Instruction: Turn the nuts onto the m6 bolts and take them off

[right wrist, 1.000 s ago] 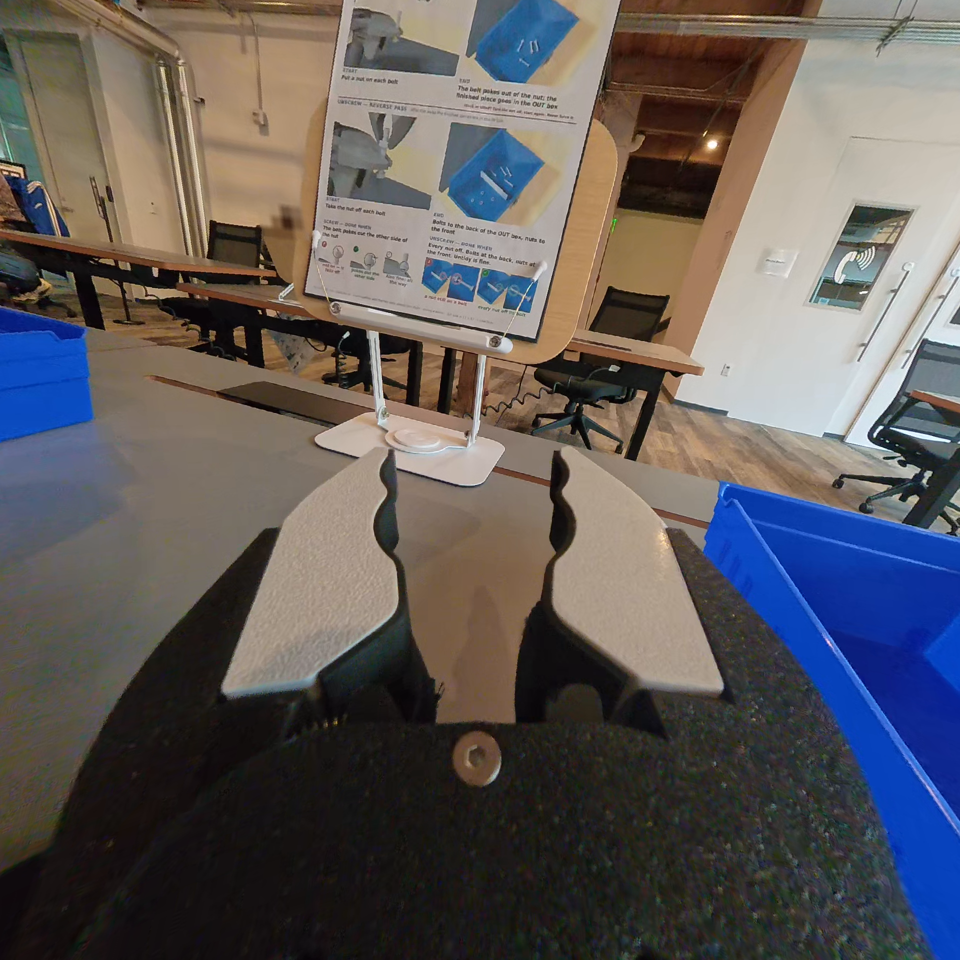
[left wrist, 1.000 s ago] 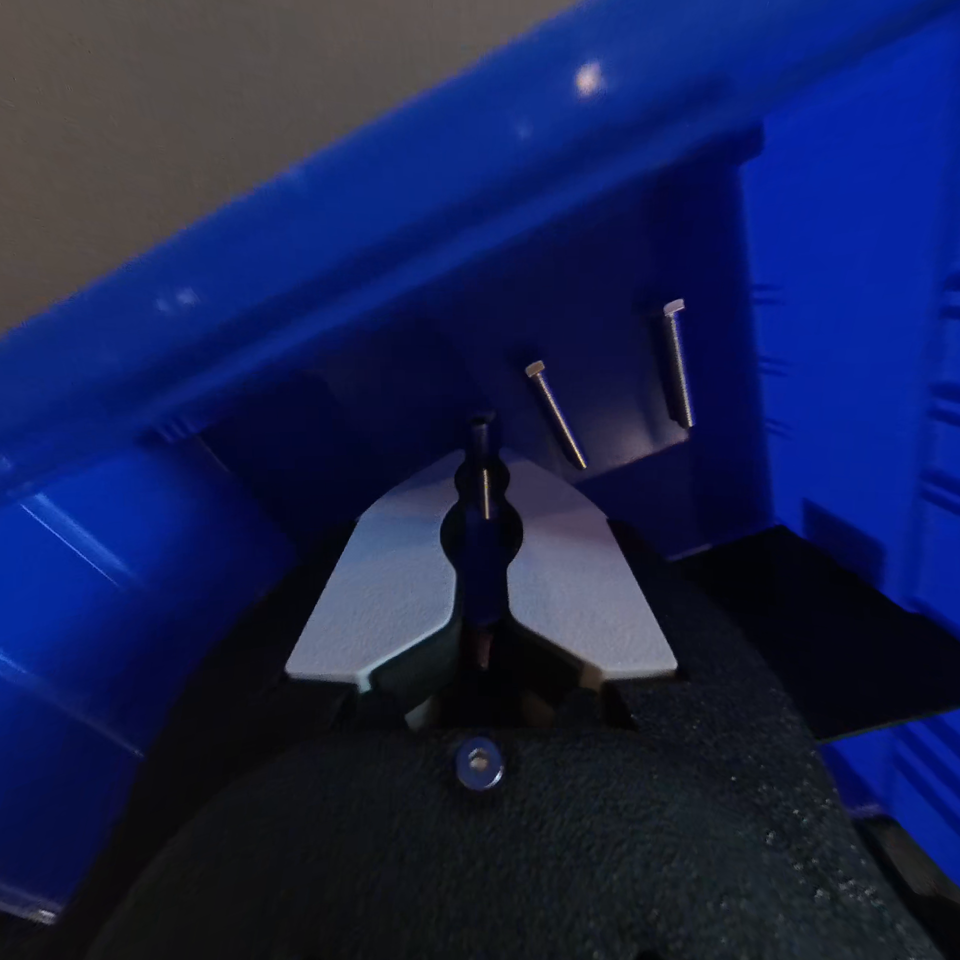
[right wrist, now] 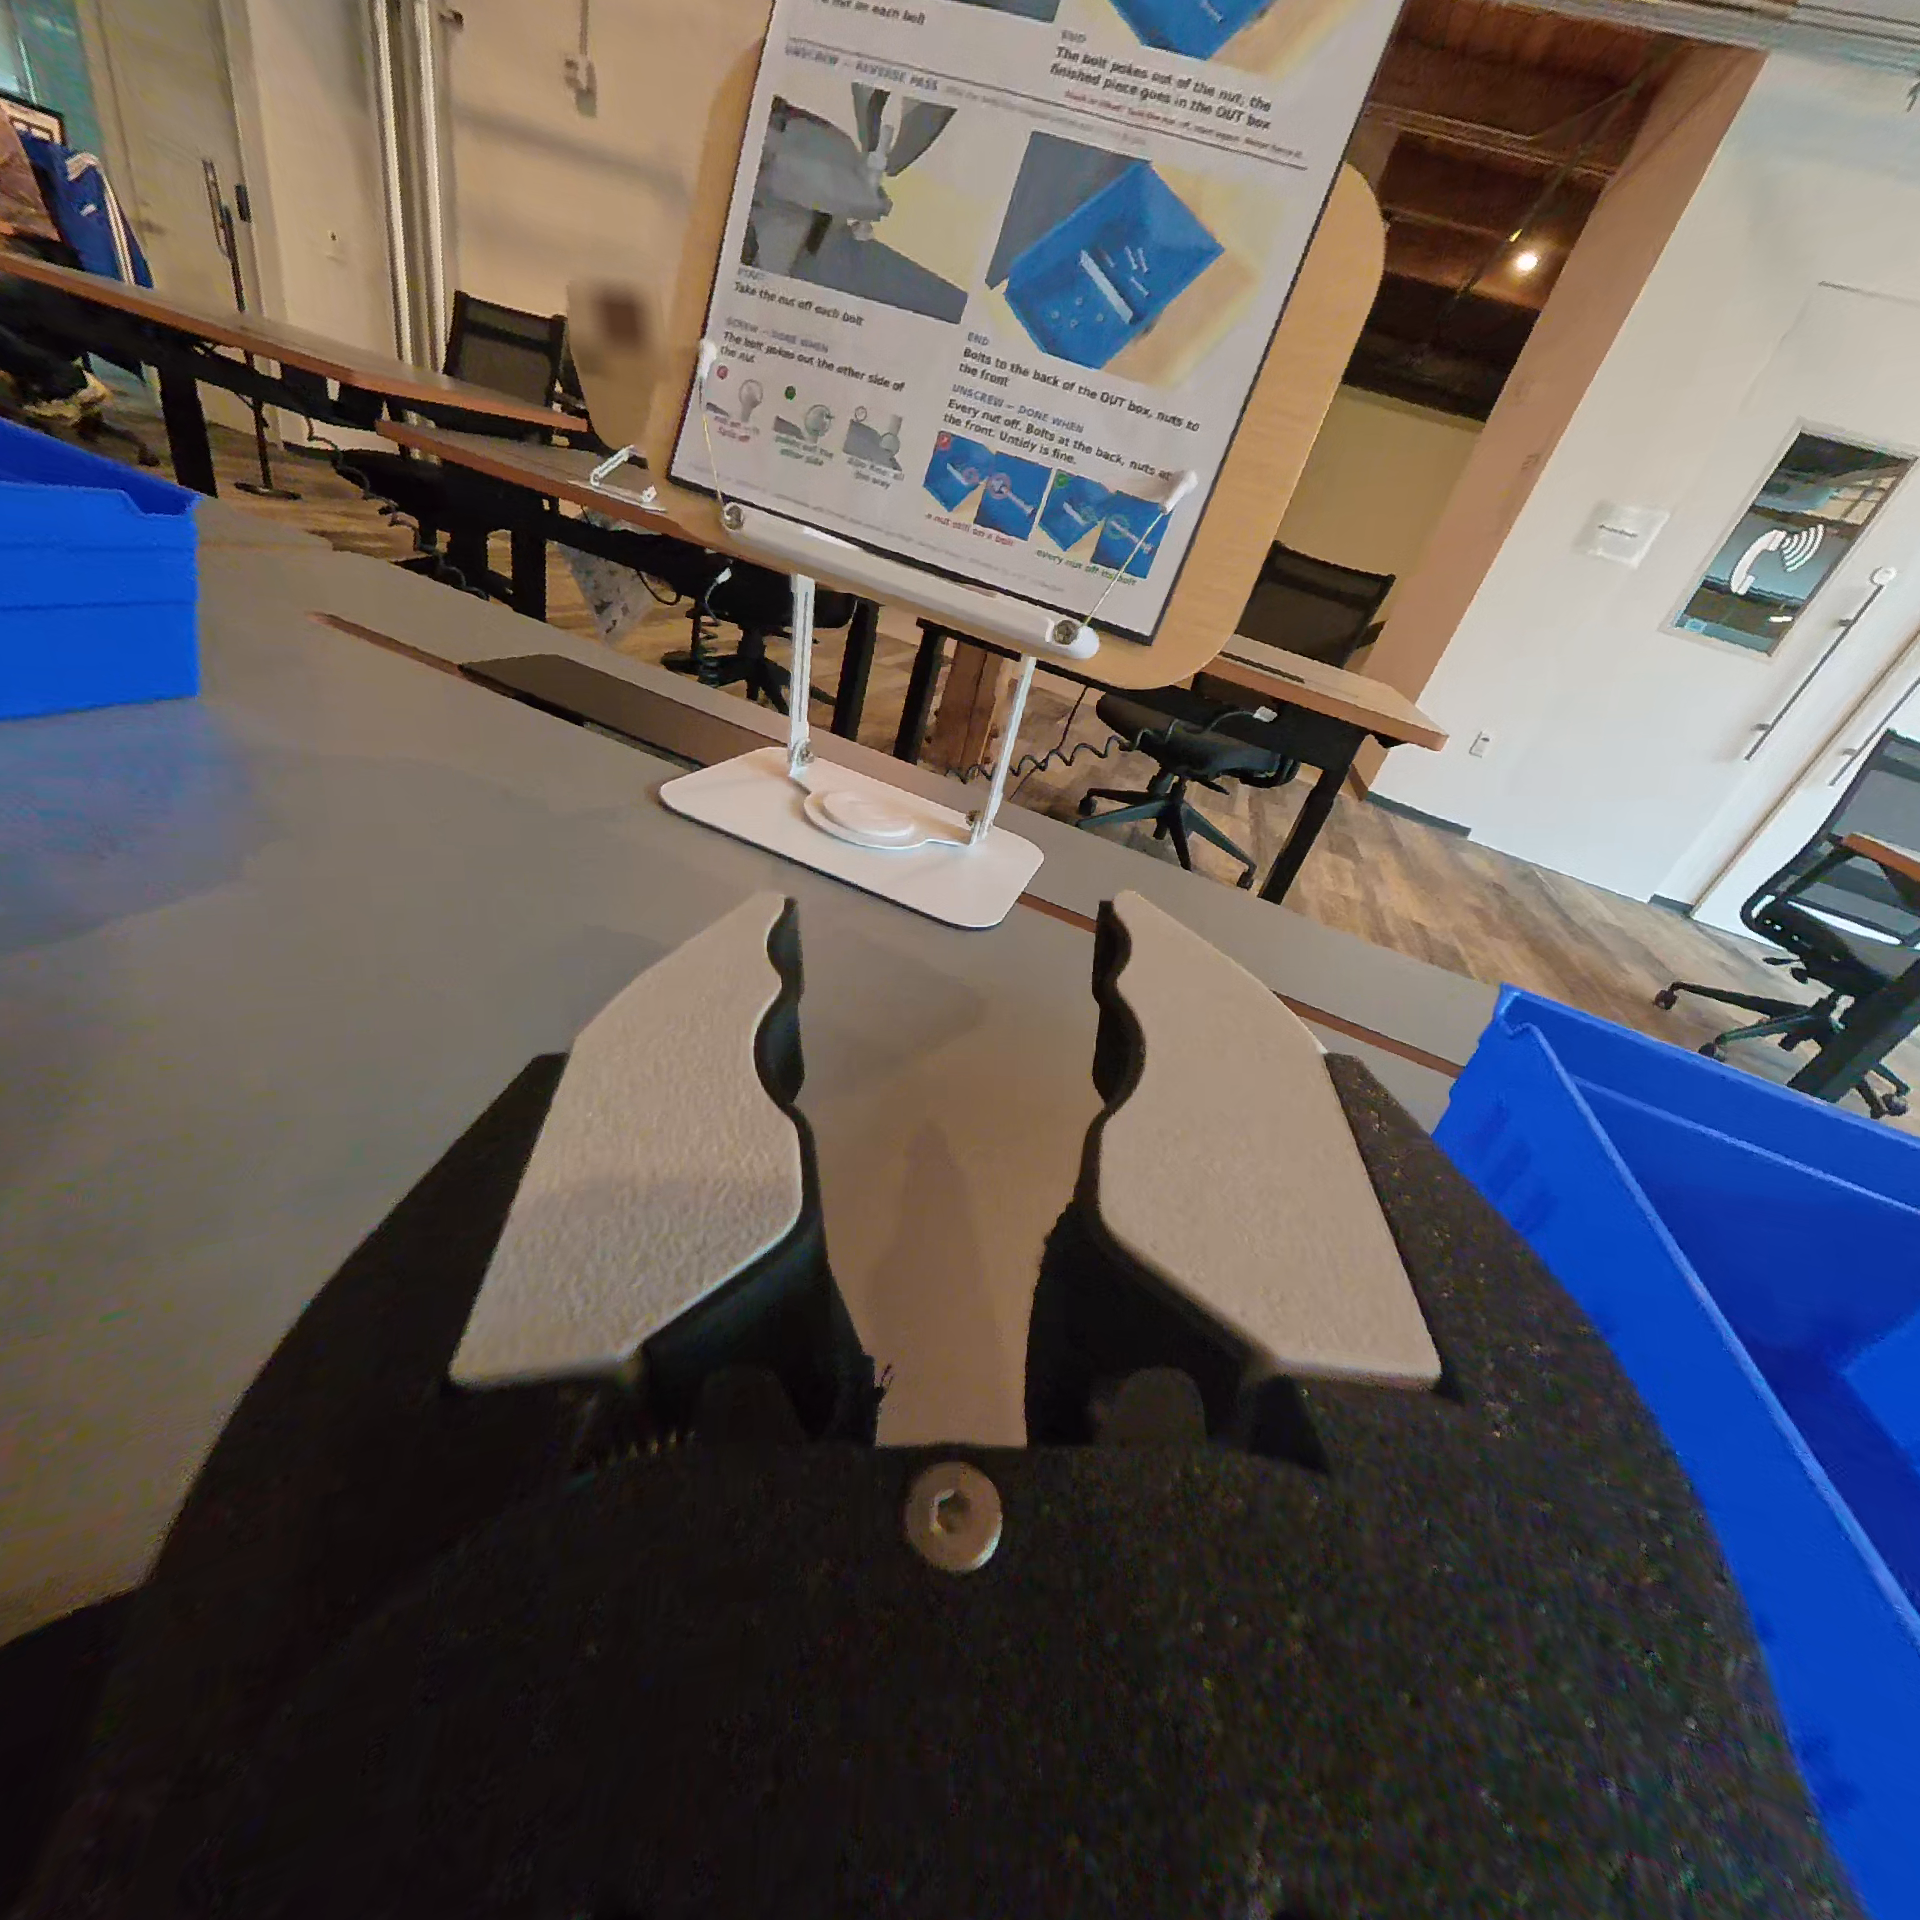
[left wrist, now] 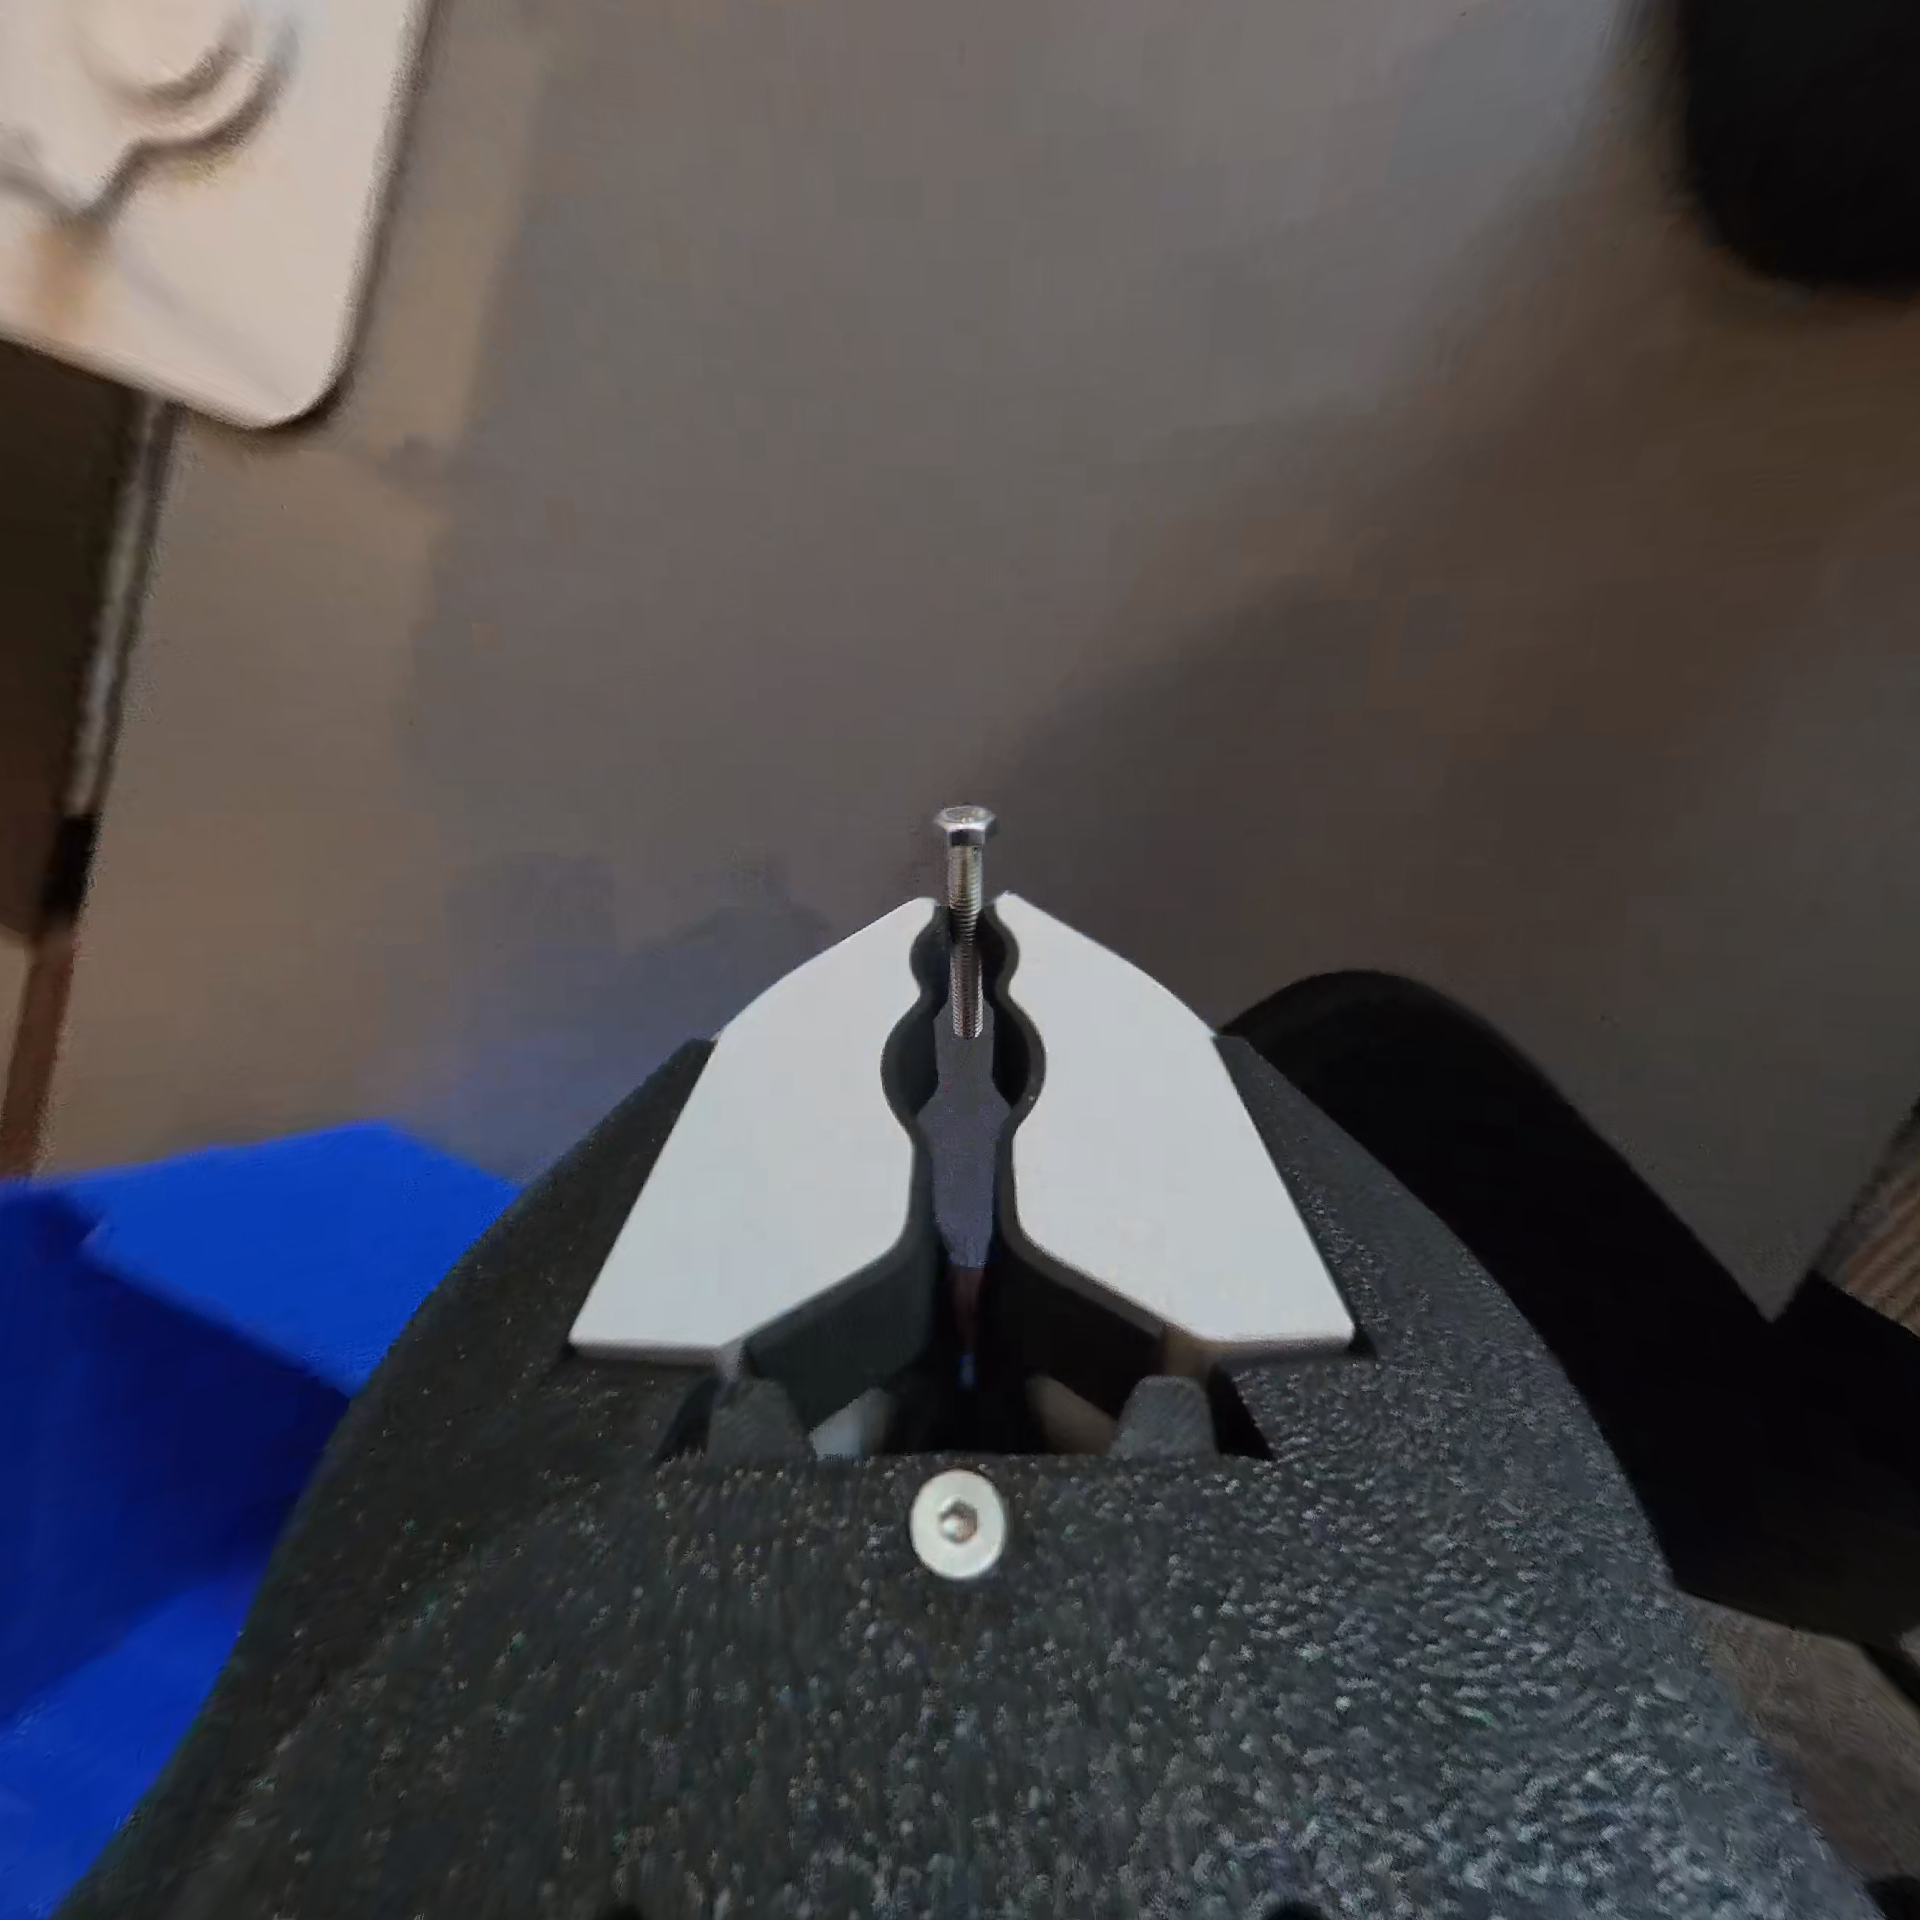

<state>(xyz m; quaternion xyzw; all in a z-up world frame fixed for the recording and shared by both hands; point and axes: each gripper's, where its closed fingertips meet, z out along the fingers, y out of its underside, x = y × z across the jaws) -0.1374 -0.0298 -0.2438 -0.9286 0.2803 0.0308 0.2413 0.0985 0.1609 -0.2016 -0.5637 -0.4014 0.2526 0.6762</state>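
Grey tabletop (left wrist: 1143, 520) fills the left wrist view, open-plan office behind it in the right one. Bolt (left wrist: 965, 914) is pinched in the left gripper (left wrist: 966, 914): fingers pressed nearly together on the threaded shank, hex head sticking out past the tips, tail end lying in the scalloped channel between them. No nut visible on it or anywhere in frame. Right gripper (right wrist: 945, 935) is spread wide with nothing between its fingers, hovering over the table facing the white stand base (right wrist: 852, 831) and its instruction sheet (right wrist: 1018, 312); blue bin (right wrist: 1714, 1247) just to its right, another blue bin (right wrist: 94, 582) far left. Looks like the fetch step: bolt collected, nut still needed. Next move likely calls for the right gripper to pick up a nut and line it up square with the thread end, though that end currently sits inside the left fingers, so a regrip may be needed. Versus a second ago: left gripper was down inside a blue bin with two other bolts lying ahead; now it's out over the table, bin (left wrist: 187, 1403) at lower left. Right gripper barely changed.
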